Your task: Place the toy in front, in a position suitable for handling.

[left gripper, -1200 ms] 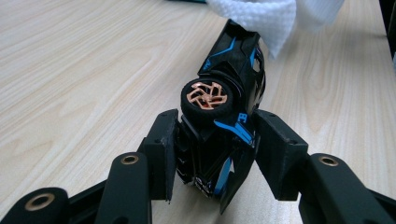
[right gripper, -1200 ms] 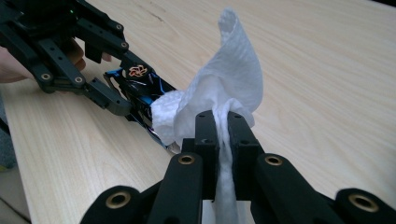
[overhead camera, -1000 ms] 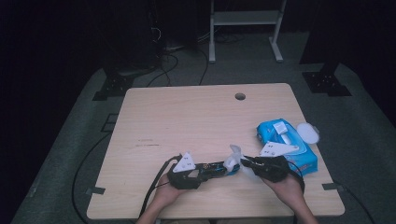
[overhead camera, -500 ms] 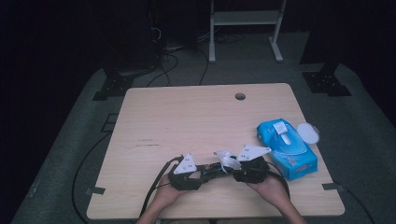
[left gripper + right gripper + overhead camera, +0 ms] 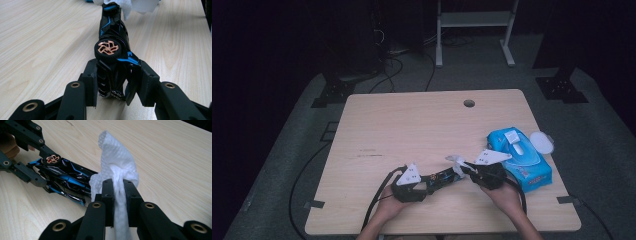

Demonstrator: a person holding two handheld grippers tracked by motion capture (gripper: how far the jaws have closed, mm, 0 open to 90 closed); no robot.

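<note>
The toy car (image 5: 112,50), black with blue trim and a copper wheel, lies on its side near the desk's (image 5: 412,125) front edge, at about 6 o'clock, its rear clamped in the left claw (image 5: 113,82), whose jaws have just been closing on it. At its nose the right claw (image 5: 117,192), reaching in from 3 o'clock, has just closed tight on a crumpled white wipe (image 5: 117,162) touching the car. The blue wipes pack (image 5: 519,157) sits at 4 o'clock, beside the right hand (image 5: 504,195).
</note>
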